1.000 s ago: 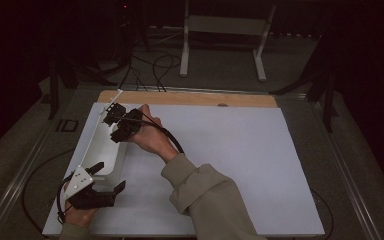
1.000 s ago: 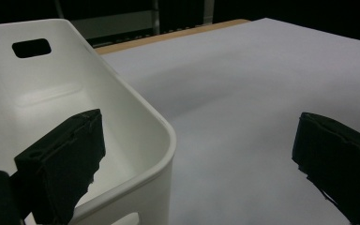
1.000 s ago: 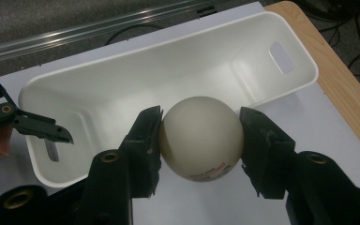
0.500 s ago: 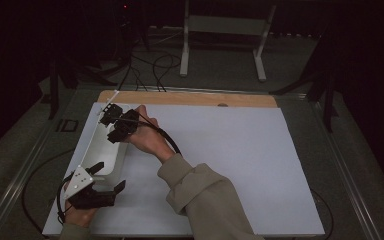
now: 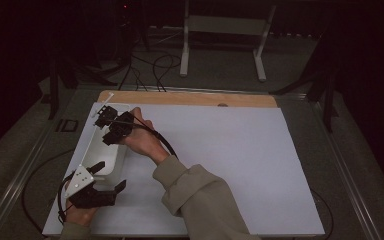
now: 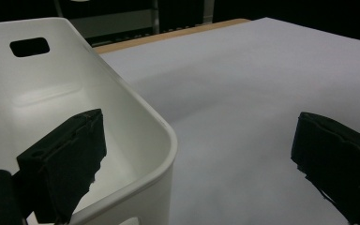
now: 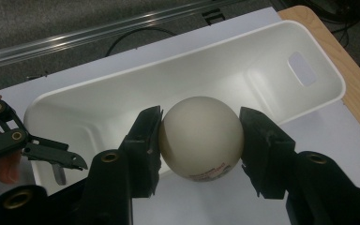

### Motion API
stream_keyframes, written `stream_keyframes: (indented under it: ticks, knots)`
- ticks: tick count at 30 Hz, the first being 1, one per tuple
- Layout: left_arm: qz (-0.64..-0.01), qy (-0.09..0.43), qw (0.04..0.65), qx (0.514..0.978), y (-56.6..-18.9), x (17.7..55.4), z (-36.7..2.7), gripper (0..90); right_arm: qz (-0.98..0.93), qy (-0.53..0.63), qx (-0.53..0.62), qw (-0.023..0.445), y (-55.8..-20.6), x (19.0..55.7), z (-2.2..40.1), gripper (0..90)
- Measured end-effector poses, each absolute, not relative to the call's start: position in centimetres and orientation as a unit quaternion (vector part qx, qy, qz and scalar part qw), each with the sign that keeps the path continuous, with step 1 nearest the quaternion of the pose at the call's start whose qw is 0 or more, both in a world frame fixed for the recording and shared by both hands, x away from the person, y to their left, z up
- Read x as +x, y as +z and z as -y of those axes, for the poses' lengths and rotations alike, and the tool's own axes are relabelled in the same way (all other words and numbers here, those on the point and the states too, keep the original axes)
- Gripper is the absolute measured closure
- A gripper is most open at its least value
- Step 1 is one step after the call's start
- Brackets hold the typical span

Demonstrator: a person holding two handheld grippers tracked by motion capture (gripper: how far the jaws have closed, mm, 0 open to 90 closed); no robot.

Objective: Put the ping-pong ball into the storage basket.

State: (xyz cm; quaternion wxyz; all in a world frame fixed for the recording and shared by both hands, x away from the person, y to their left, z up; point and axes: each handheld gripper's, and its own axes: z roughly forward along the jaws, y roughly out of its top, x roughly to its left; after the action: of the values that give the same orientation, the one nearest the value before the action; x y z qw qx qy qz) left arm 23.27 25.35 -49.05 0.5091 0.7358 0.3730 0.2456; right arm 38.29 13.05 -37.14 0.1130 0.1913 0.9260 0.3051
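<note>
A cream ball (image 7: 201,137) sits clamped between the right gripper (image 7: 200,140)'s jaws, held above the rim of a long white plastic bin (image 7: 281,84). Being round, the ball has no long axis; a small label faces down towards the camera. The bin's long axis runs from the person towards the bench (image 5: 240,150)'s far edge. The left gripper (image 6: 206,159) has its jaws open, astride the bin's near corner. Released from here, the ball could probably bounce out or strike the rim and roll away.

Ball (image 7: 201,137) above bin (image 7: 262,56), table's (image 5: 240,150) left.
</note>
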Motion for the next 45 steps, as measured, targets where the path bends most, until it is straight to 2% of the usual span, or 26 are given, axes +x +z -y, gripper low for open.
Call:
stream_keyframes:
  ticks: [45]
  knots:
    - [-0.373,0.246,0.508,0.736,-49.1,23.3,-25.4,4.0,-0.928,0.300,0.188,0.113,-38.6,37.8,-15.5,50.1]
